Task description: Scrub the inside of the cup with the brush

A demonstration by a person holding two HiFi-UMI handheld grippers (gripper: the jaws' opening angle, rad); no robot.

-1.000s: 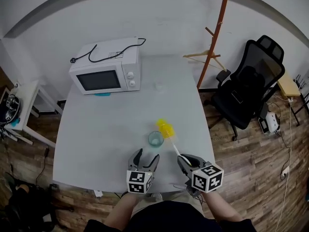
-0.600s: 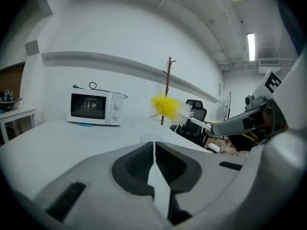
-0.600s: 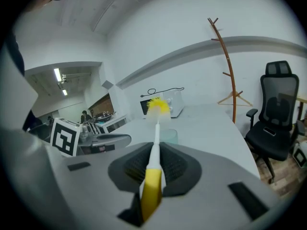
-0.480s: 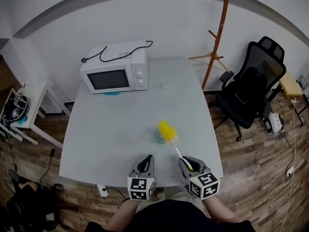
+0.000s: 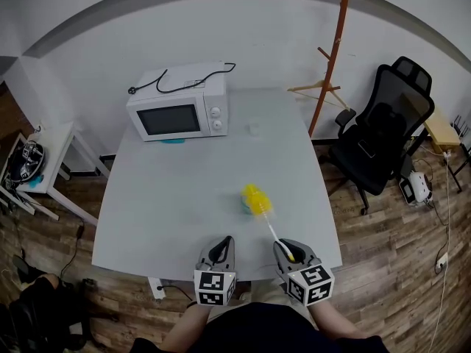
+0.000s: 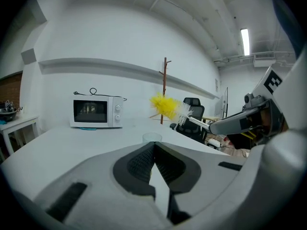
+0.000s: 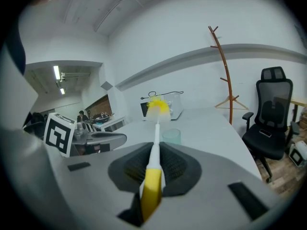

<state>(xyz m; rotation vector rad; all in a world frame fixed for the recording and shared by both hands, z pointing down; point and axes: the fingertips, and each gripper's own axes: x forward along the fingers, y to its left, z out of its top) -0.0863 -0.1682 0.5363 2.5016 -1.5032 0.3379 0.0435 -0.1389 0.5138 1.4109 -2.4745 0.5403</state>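
Left gripper (image 5: 221, 245): located at the lower centre of the head view, near the front edge of the table (image 5: 162, 197). In the left gripper view (image 6: 153, 146) its jaws are seen pressed together with nothing between them.

Right gripper (image 5: 284, 248): located just to the right of the left one. In the right gripper view (image 7: 156, 150) its jaws are closed on the handle of the brush (image 7: 155, 145). The yellow end of the handle is seated behind the pads, and the white shaft is directed forward and upward.

Brush (image 5: 266, 223): the shaft runs from the right gripper up and to the left in the head view. The yellow bristle head (image 5: 255, 199) is overlapped with the right side of the cup (image 5: 242, 207). In both gripper views the head is observed in the air above the rim, not inside.

Cup (image 7: 171, 136): a clear, bluish tumbler, standing upright on the table at the frame's centre, apart from both grippers.

Microwave (image 5: 180, 112): noted at the table's far left, with its cord laid on top.
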